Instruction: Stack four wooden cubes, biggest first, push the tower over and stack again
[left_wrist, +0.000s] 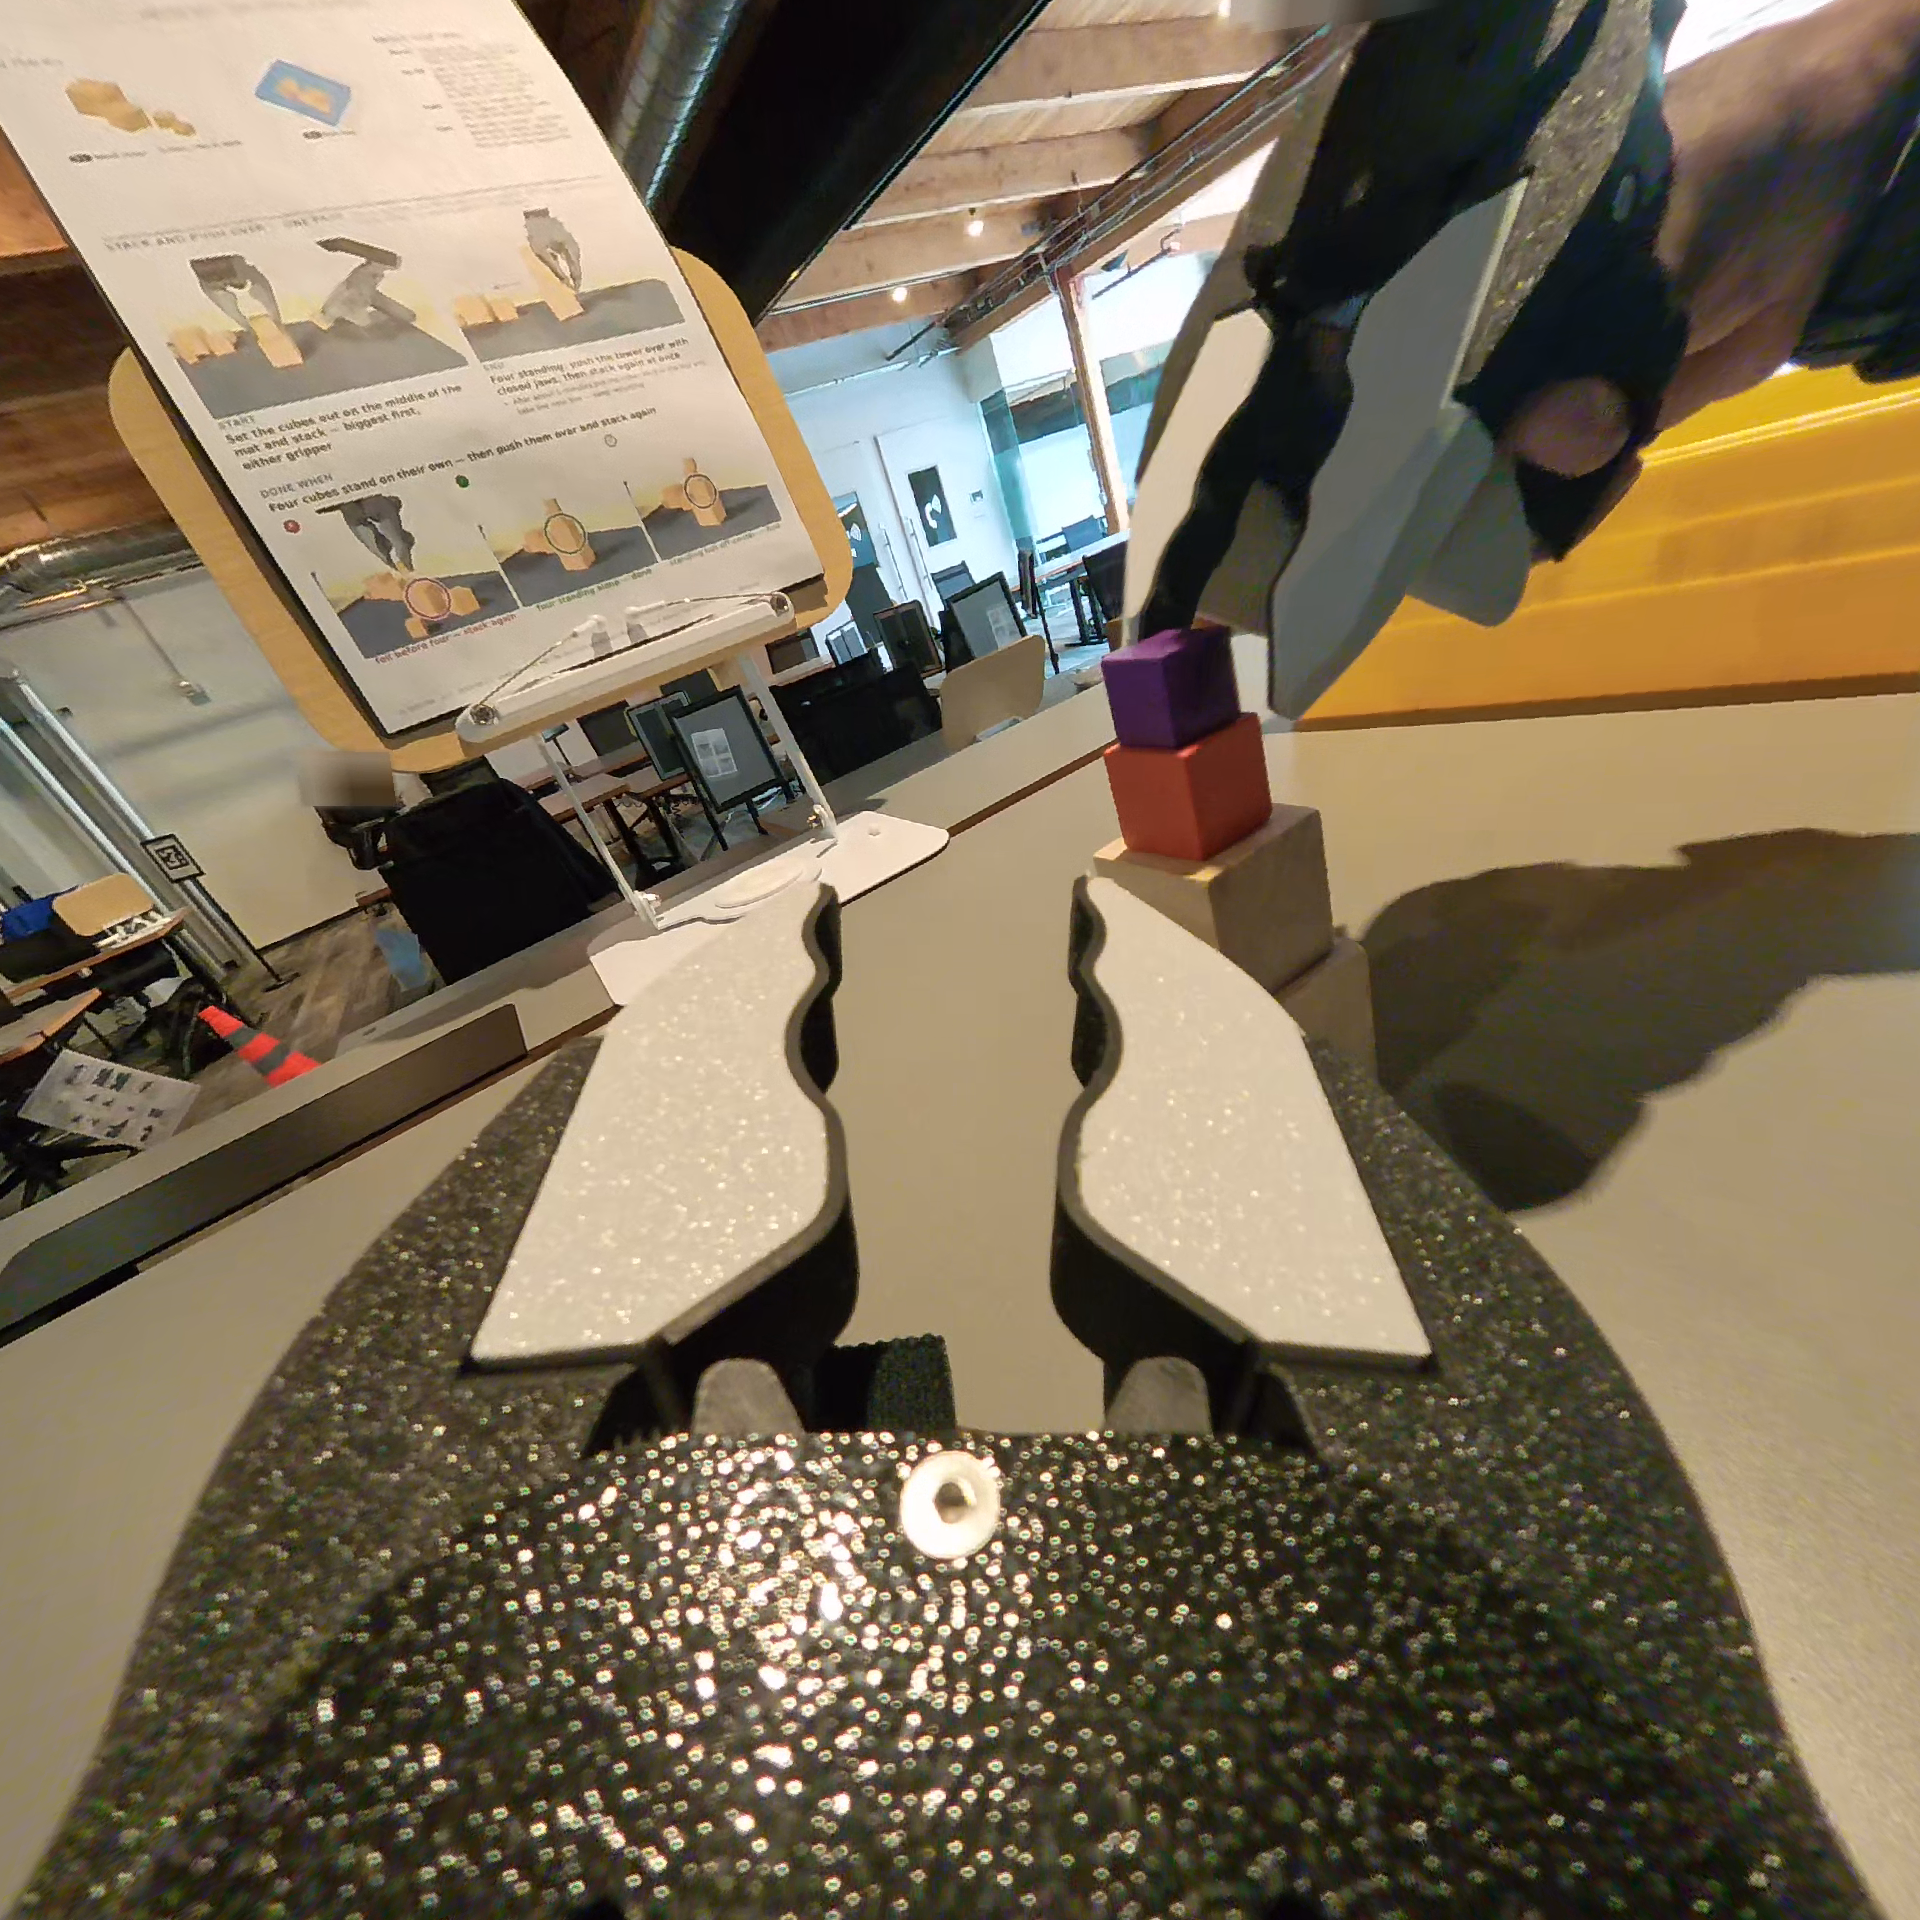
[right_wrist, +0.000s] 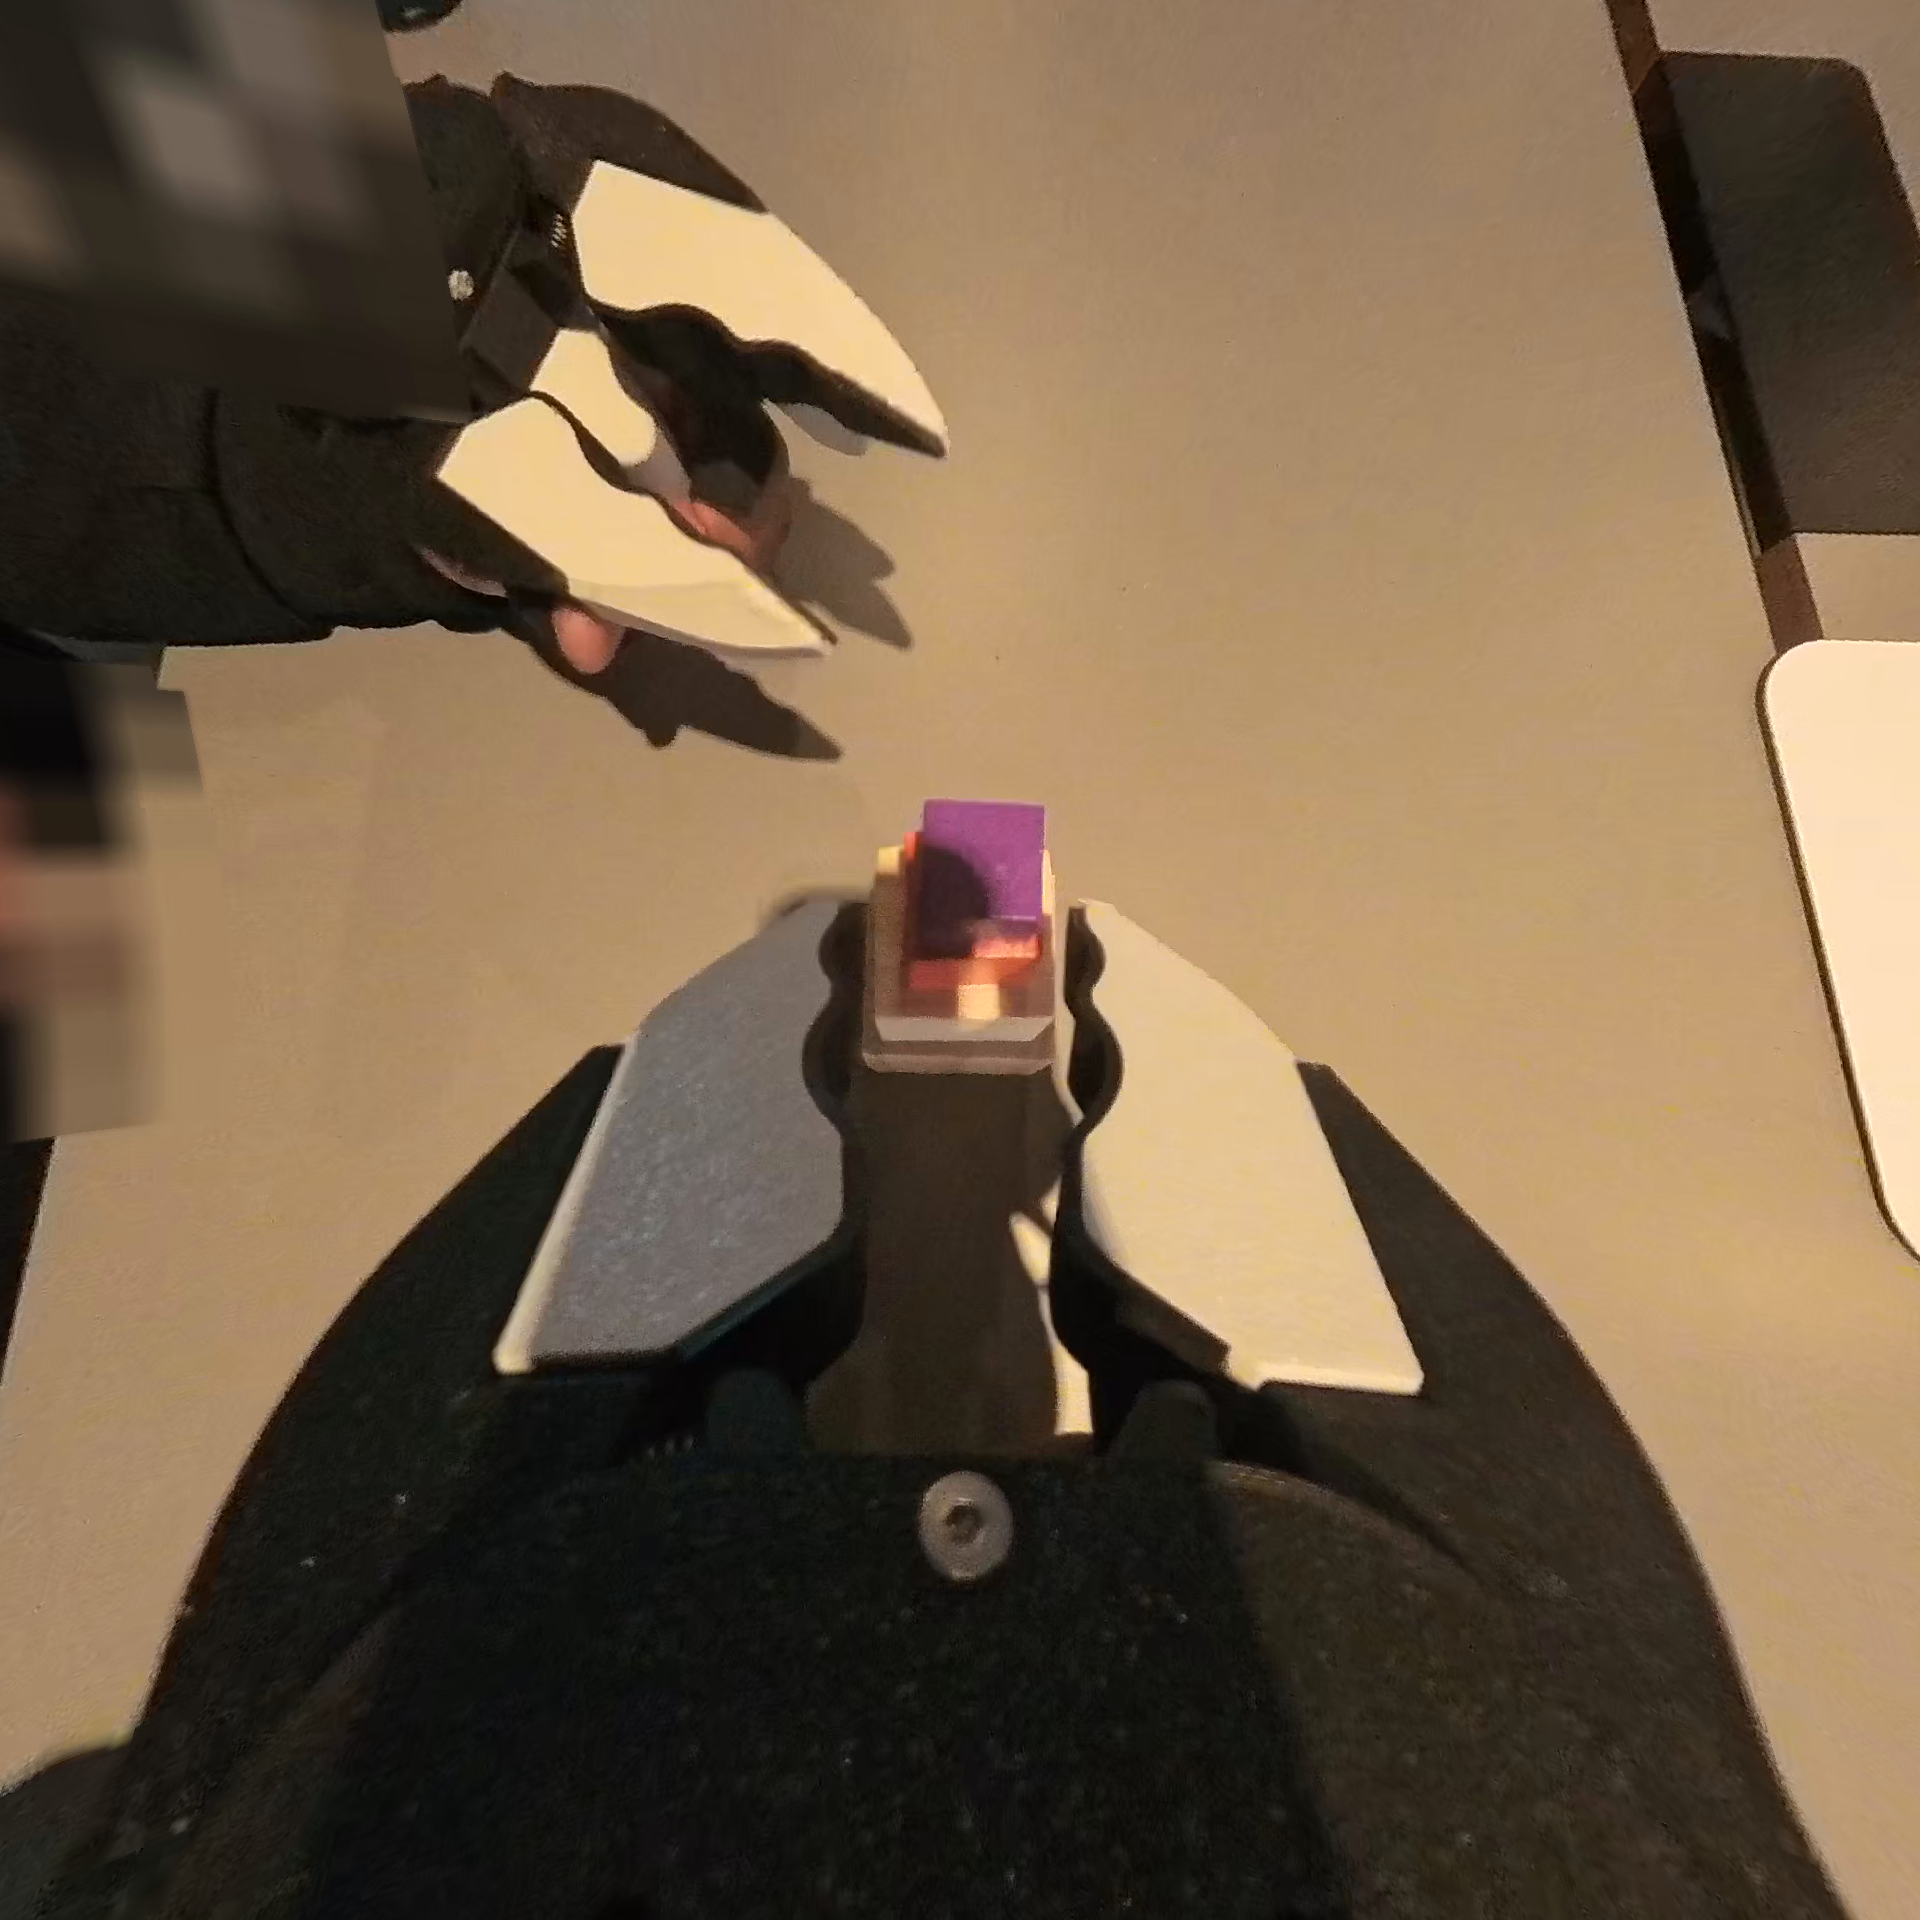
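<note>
Purple cube (left_wrist: 1172, 688) is topping the four-cube tower (left_wrist: 1226, 831) on the surface (left_wrist: 1662, 1351); right gripper (right_wrist: 961, 914) is hovering above, parted and empty; left gripper (left_wrist: 951, 914) is waiting beside, parted, empty.

Four cubes stand stacked upright: purple cube (left_wrist: 1172, 686) topmost; red cube (left_wrist: 1187, 787) beneath; two plain wooden cubes (left_wrist: 1262, 883) below, largest lowest.

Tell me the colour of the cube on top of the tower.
Purple: the small purple top cube shows best in the left wrist view.
</note>
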